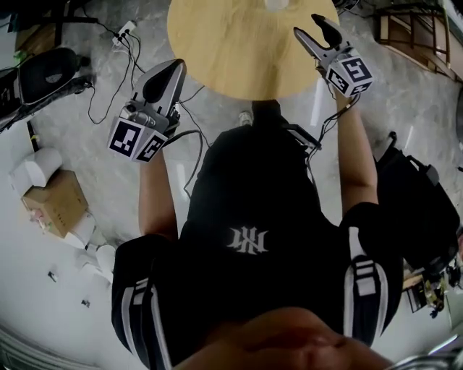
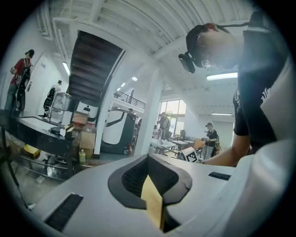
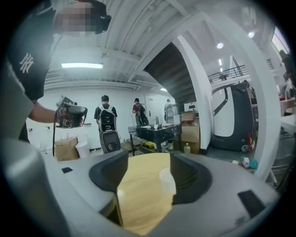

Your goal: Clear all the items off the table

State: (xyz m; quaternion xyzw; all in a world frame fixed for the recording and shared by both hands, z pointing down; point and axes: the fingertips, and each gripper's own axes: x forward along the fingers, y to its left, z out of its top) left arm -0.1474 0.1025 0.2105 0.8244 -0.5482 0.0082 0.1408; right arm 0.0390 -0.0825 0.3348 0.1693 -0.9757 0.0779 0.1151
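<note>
1. Head view shows a round wooden tabletop (image 1: 231, 50) at the far side, beyond the person's black shirt (image 1: 253, 217).
2. A pale translucent cup (image 1: 275, 3) is seen on the far part of the tabletop, cut off by the picture's top edge.
3. The right gripper (image 1: 307, 24) is held at the right rim of the tabletop, apart from the cup.
4. In the right gripper view its jaws are seen parted, with nothing gripped. The wooden surface and the cup are framed in the gap between them. The cup stands upright farther ahead, toward the right jaw, and is not touched.
5. The left gripper (image 1: 165, 78) is held just off the left rim of the tabletop, above the grey floor (image 1: 108, 181).
6. In the left gripper view its jaws are seen brought together at the tips, with only a thin wood-coloured sliver shown between them. Nothing is held.
7. On the floor at the left, a cardboard box (image 1: 58, 202) and black cables (image 1: 108, 79) are seen.
</note>
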